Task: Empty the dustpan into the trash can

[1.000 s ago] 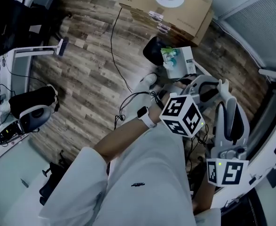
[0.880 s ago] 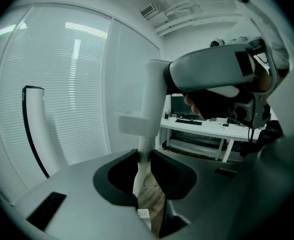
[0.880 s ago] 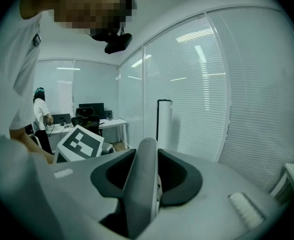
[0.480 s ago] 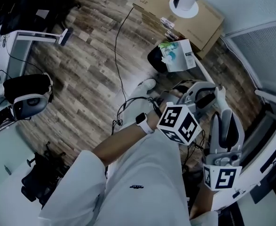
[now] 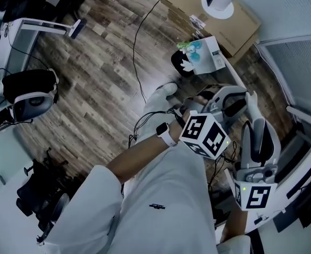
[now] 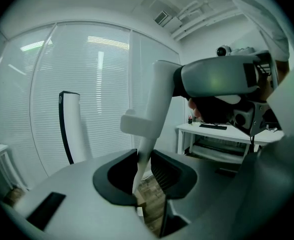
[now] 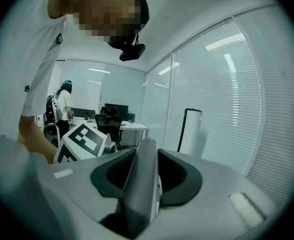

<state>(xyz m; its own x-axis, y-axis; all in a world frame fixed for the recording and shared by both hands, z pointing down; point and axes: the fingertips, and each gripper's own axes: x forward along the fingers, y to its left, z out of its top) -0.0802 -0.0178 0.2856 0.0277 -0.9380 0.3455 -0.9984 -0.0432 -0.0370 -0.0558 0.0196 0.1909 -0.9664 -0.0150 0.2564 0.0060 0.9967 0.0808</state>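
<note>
Head view is showing one black trash can [image 5: 179, 67] with one littered dustpan [image 5: 205, 57] overlapping its right rim. Below the can, two grippers are gripping: left gripper [image 6: 144, 160] half-closed pinching the white pole [image 6: 156, 109], right gripper [image 7: 148, 159] clamping the grey grip [image 7: 140, 196].

No readable text, print on cardboard box [image 5: 245, 28] too small, trouser logo [image 5: 156, 206] illegible
</note>
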